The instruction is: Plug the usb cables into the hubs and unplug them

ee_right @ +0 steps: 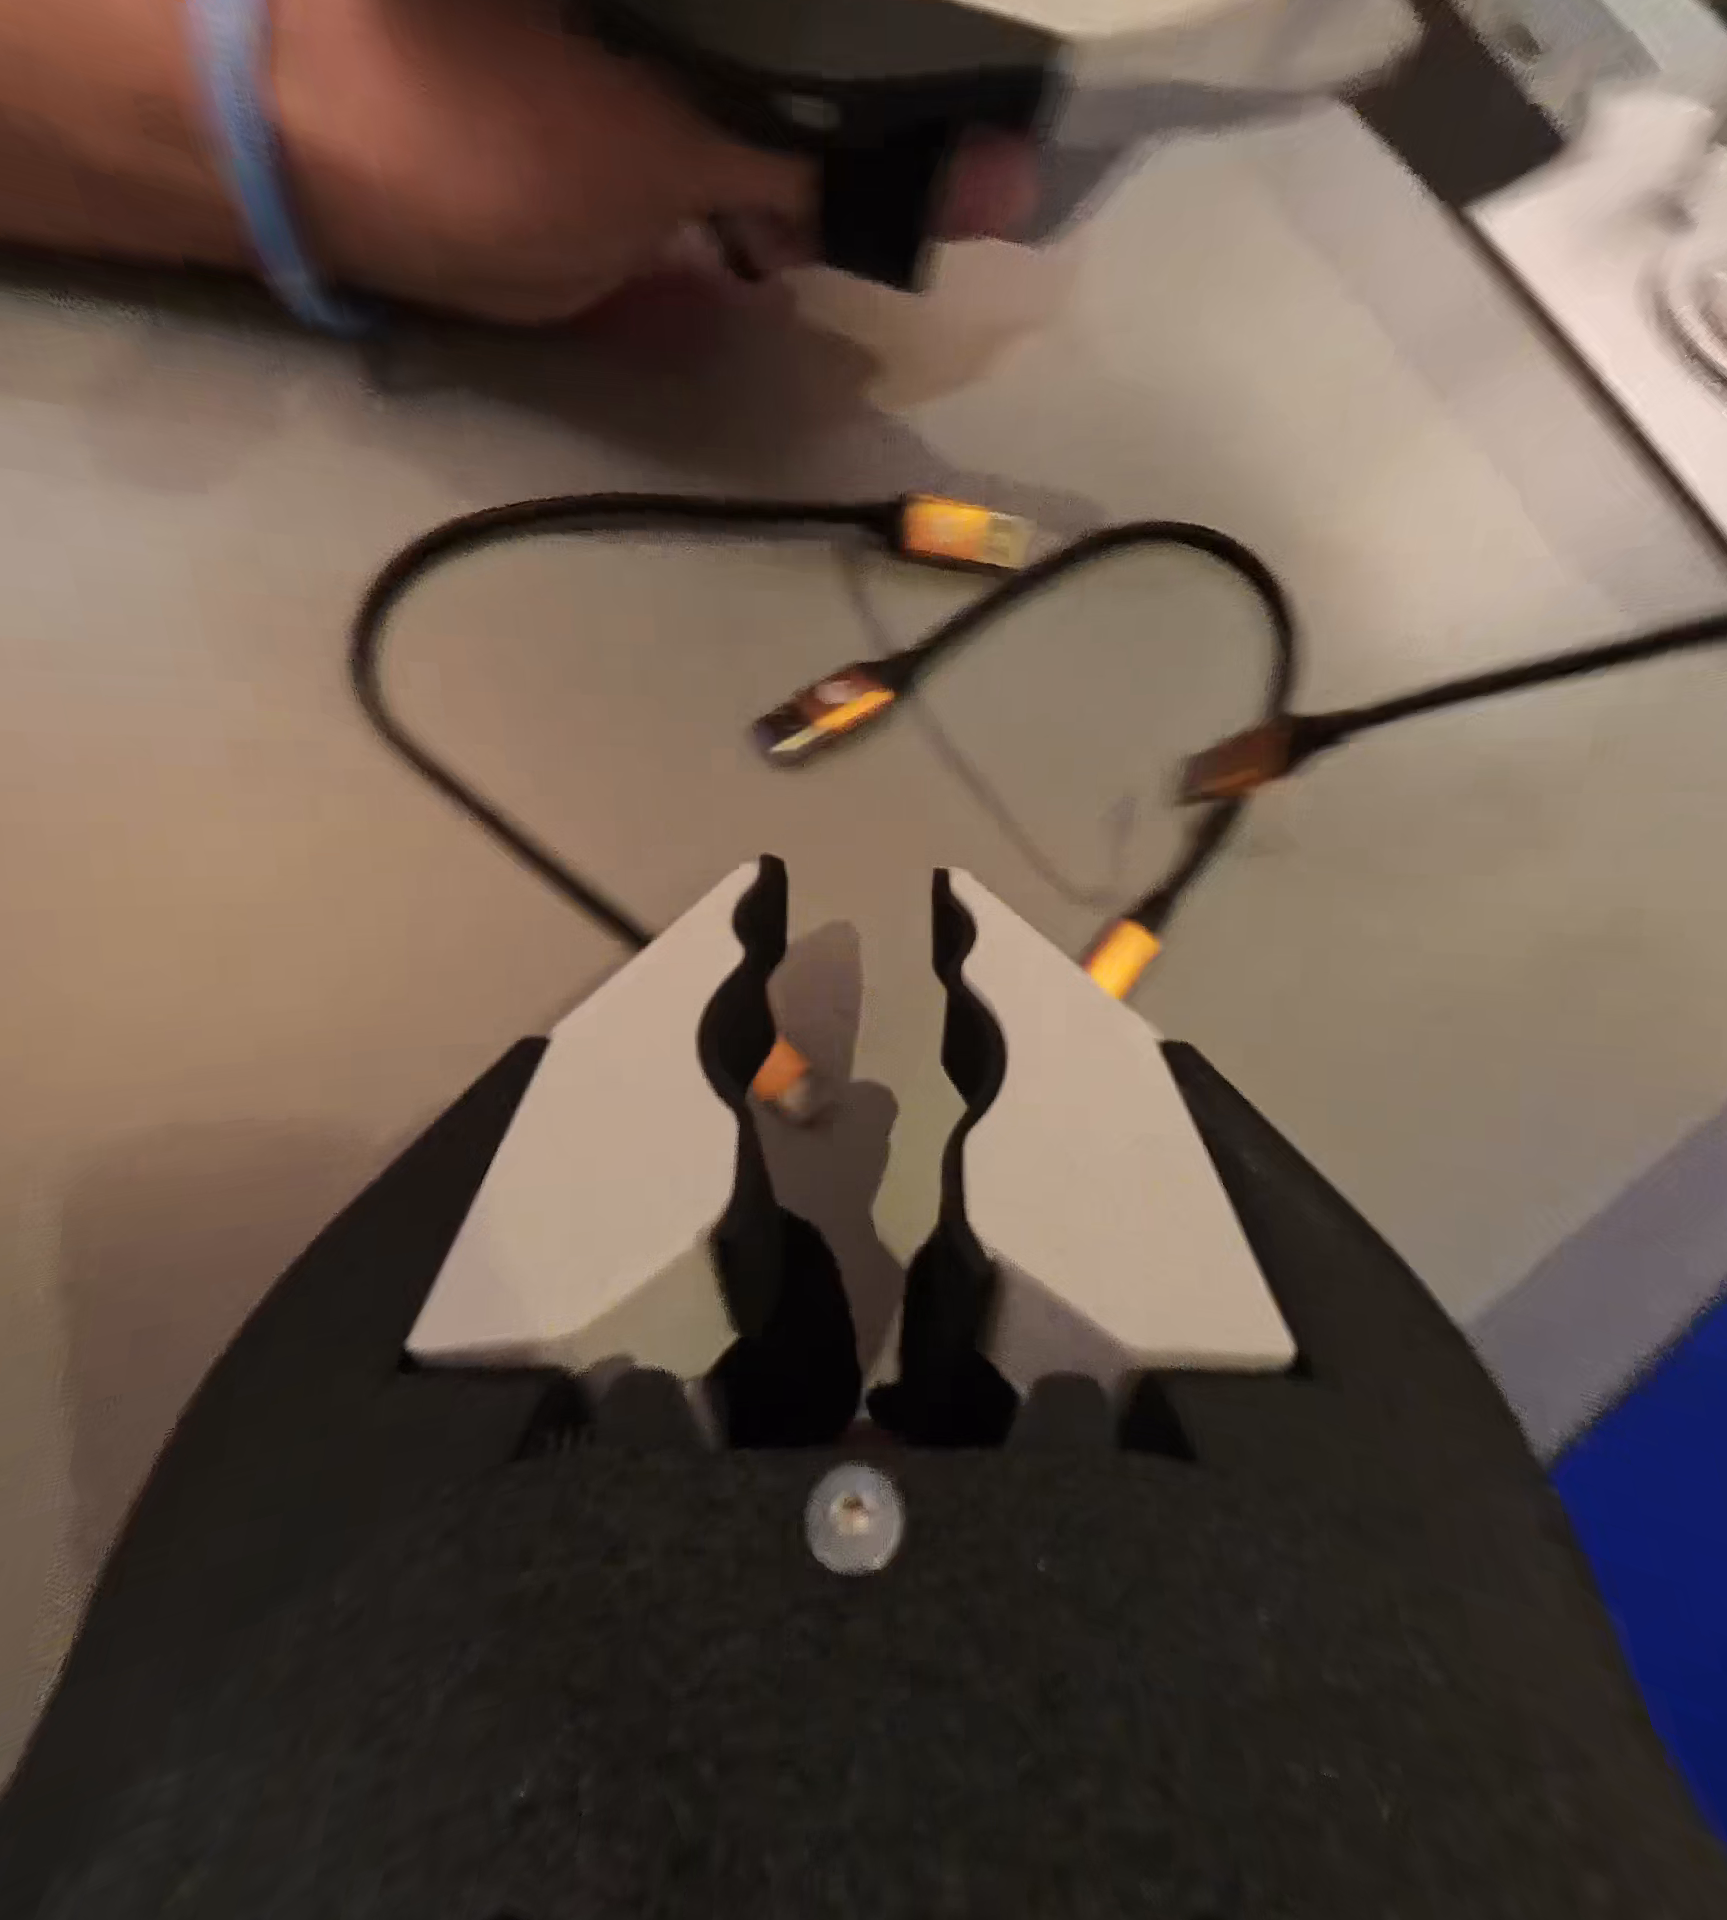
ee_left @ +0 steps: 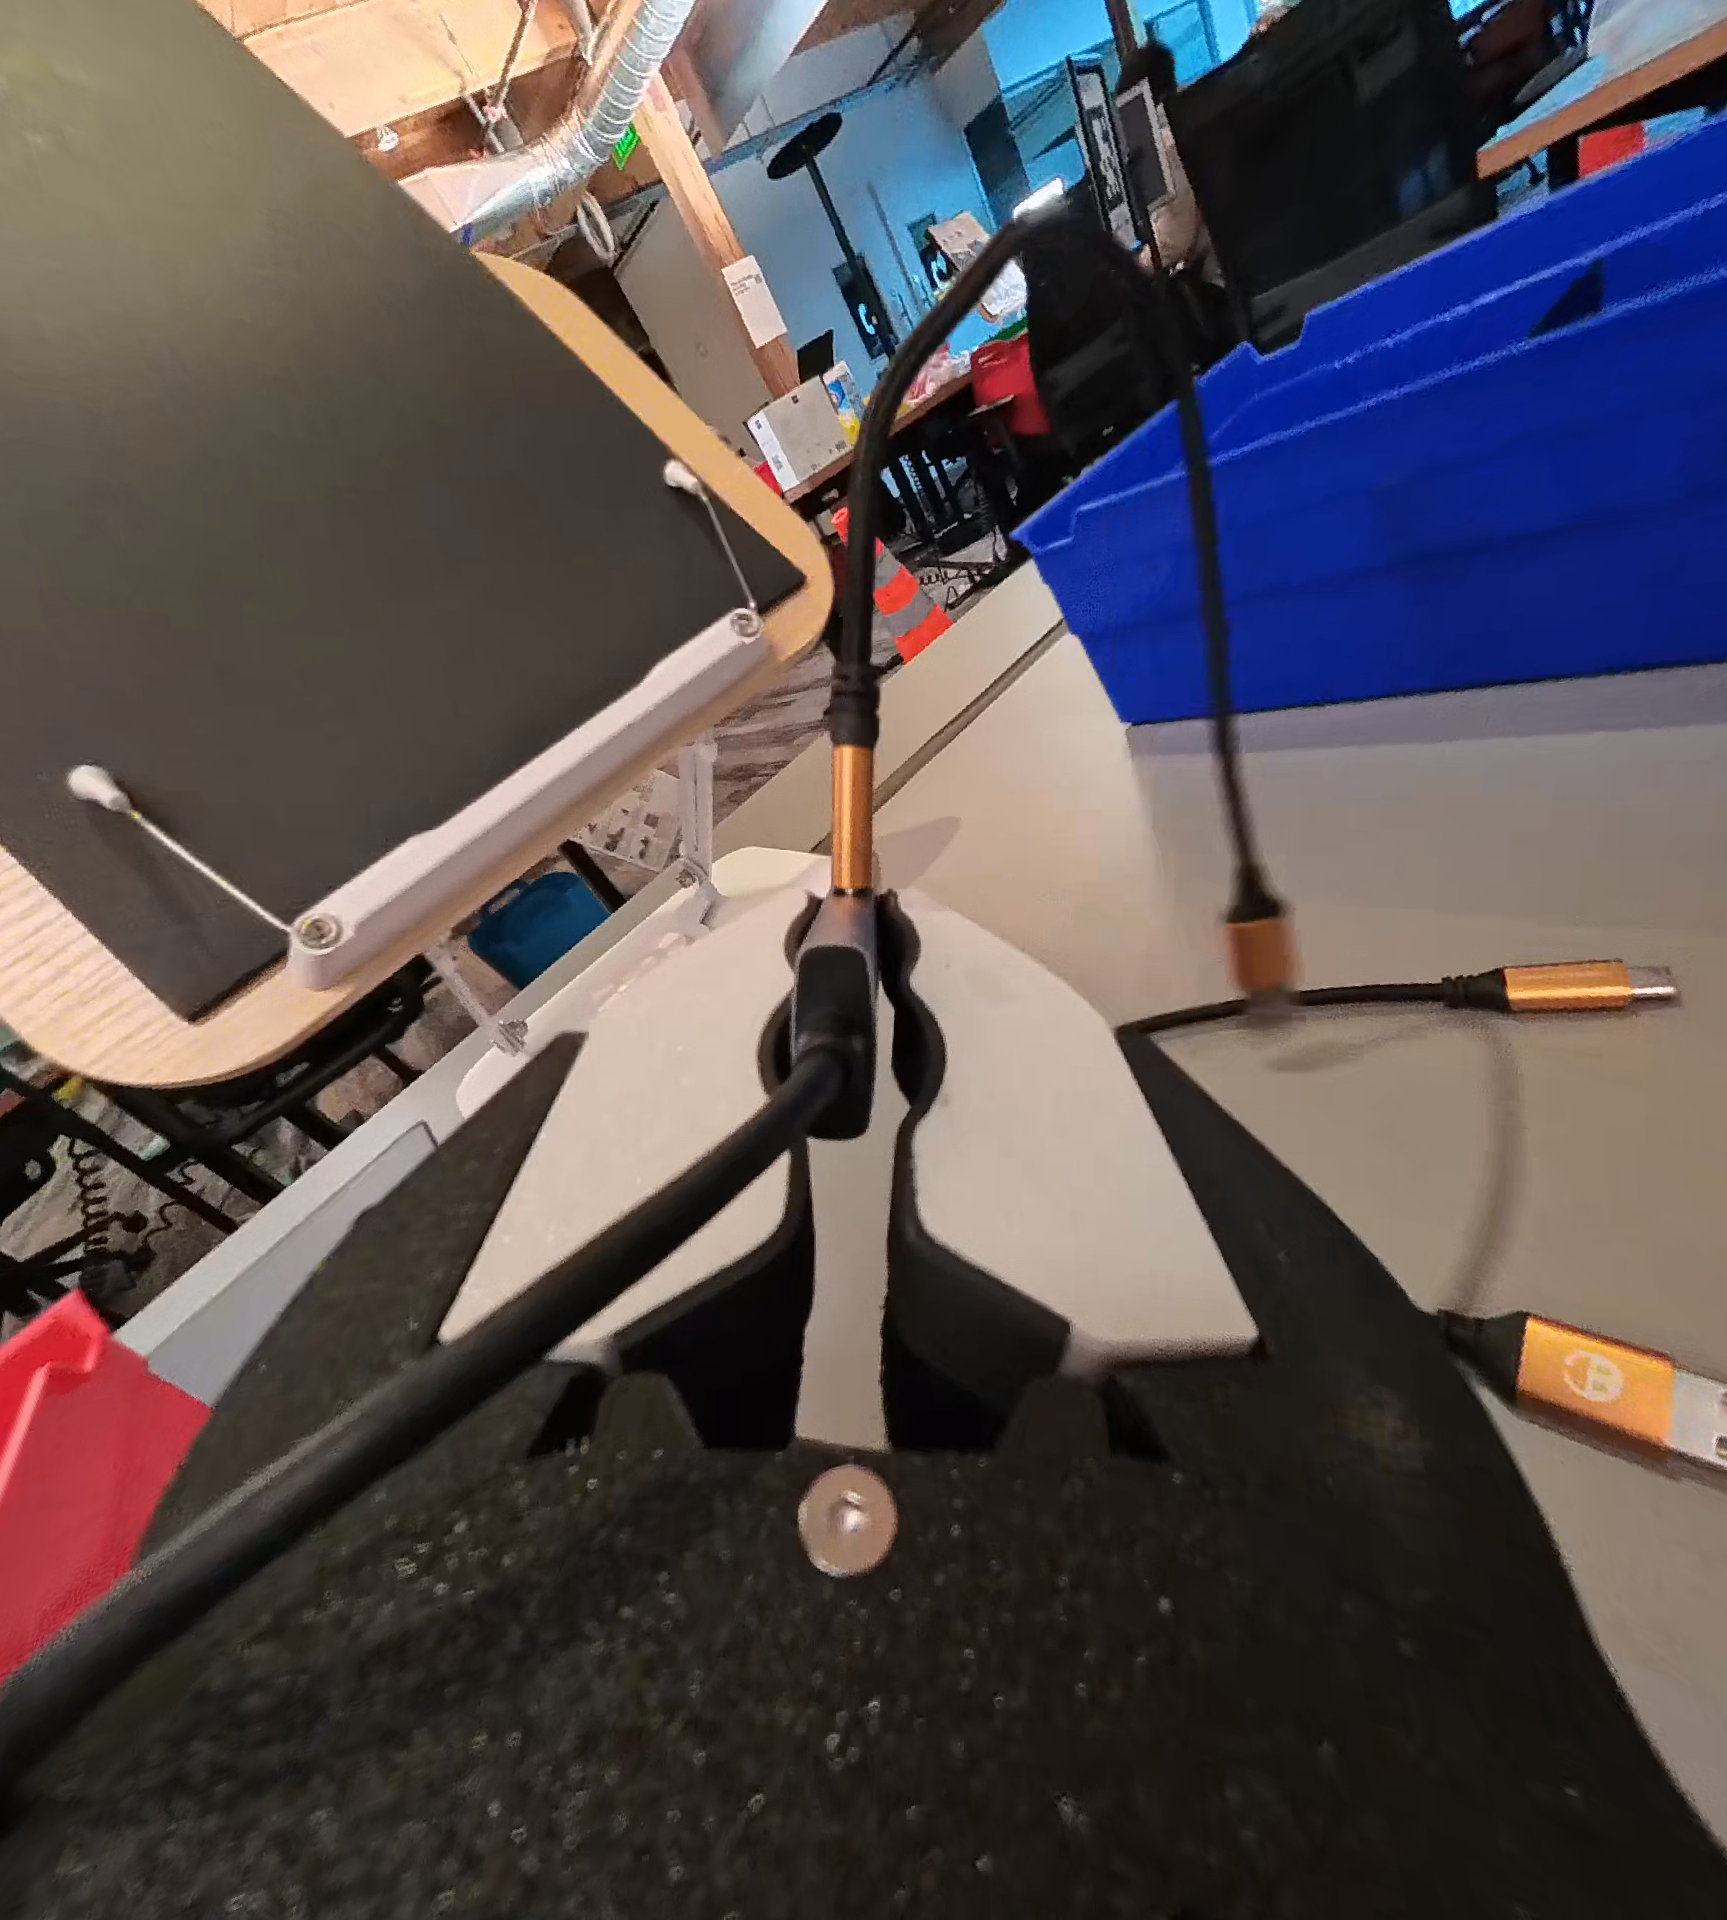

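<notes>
In the left wrist view my left gripper (ee_left: 854, 920) is shut on a black cable plug (ee_left: 833, 1023), lifted above the grey table (ee_left: 1461, 852). An orange-sleeved connector (ee_left: 852, 821) sticks out past the fingertips, joined to the plug. Its black cable arcs up and over to a dangling orange connector (ee_left: 1259, 940). My right gripper (ee_right: 854, 883) is open and empty, hovering over the table. A small orange connector (ee_right: 784, 1075) lies below, between its fingers. More orange-ended black cables (ee_right: 838, 712) lie just ahead of it.
An orange USB plug (ee_left: 1659, 1397) and a slimmer orange connector (ee_left: 1586, 987) lie on the table at the right. A blue bin (ee_left: 1461, 468) stands behind them. A red bin (ee_left: 7, 1455) is at the lower left, and a black board with a wooden rim (ee_left: 215, 416) at the upper left. A person's hand (ee_right: 485, 156) holds the other gripper. There is about 15 cm between the tips of the two grippers.
</notes>
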`<state>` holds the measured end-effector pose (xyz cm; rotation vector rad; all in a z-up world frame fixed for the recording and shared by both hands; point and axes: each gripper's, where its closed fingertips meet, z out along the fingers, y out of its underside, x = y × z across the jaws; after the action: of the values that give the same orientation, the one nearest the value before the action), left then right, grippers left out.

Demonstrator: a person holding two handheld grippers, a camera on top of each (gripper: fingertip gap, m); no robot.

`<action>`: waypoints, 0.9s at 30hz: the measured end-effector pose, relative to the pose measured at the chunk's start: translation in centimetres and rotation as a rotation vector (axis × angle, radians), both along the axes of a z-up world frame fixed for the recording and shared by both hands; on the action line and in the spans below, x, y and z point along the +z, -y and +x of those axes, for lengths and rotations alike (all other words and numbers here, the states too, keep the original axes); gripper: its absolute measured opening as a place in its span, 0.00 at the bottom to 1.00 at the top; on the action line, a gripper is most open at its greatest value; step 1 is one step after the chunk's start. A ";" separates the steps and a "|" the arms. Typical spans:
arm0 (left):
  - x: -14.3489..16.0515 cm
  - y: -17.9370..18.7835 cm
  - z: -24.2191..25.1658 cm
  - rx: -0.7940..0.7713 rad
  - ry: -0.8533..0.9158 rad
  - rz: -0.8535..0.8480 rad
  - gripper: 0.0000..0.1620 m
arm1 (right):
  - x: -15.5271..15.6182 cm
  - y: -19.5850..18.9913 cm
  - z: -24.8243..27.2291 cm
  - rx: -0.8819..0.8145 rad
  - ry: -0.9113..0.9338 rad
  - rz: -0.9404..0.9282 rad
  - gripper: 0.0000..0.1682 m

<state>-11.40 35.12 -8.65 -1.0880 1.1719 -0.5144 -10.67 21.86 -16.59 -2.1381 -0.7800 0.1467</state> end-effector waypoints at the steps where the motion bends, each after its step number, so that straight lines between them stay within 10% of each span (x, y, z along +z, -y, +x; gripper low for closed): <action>1: 0.1 -0.2 -0.2 0.007 0.011 -0.010 0.06 | 0.0 -1.1 1.4 -0.084 0.021 0.005 0.17; 13: 1.0 -0.9 -0.9 0.042 0.058 -0.013 0.06 | -2.6 -2.1 4.9 -0.303 0.117 -0.170 0.06; 23: 1.3 -1.7 -1.4 0.066 0.096 -0.053 0.06 | 16.9 6.1 9.6 -0.262 0.449 0.160 0.06; 27: 1.2 -1.7 -1.3 0.061 0.091 -0.058 0.06 | 13.4 6.1 4.7 -0.109 0.409 0.095 0.06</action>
<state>-12.72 36.81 -7.43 -1.1347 1.0468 -0.5473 -5.95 15.81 -3.16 -2.1399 -0.8773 -0.3887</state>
